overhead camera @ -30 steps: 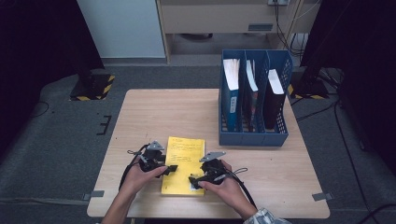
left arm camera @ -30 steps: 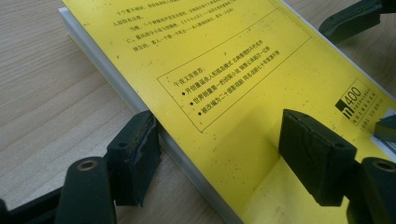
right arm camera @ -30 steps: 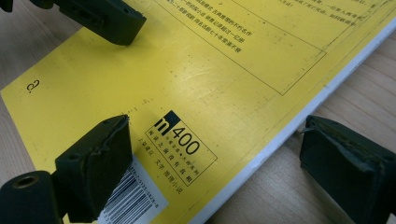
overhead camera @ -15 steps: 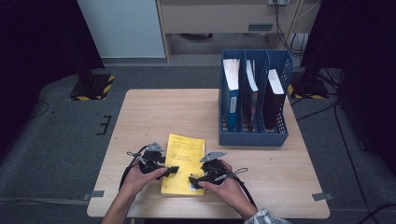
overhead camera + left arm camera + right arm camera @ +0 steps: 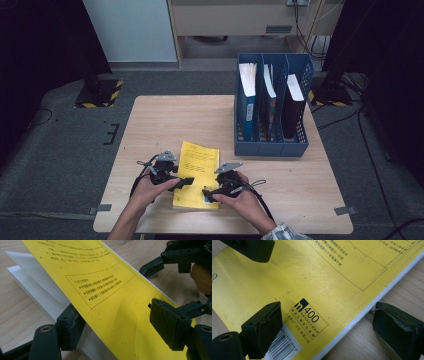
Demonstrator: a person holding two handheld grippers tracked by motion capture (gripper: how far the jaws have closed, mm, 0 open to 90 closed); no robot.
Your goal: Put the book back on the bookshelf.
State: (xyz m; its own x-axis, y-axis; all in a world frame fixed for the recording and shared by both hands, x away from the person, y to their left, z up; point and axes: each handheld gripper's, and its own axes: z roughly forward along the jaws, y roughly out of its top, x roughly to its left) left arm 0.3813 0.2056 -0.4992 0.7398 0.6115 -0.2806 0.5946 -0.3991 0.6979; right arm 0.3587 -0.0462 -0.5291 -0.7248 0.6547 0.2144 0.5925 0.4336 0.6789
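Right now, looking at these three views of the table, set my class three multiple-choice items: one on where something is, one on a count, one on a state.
1. Where does the blue file rack stand, seen from the person's side?
A. near left corner
B. far right part of the table
C. on the floor

2. How many compartments does the rack have?
A. two
B. three
C. five

3. How does the yellow booklet lie?
A. flat and closed
B. rolled into a tube
C. its cover lifted off the white pages at the left claw

Answers:
1 B, since the high view shows the rack on the wooden table beyond the right claw.
2 B, since two dividers split it into three slots, each holding a binder or book.
3 C, since in the left gripper view the left claw has one jaw under the raised cover and the pages lie below.
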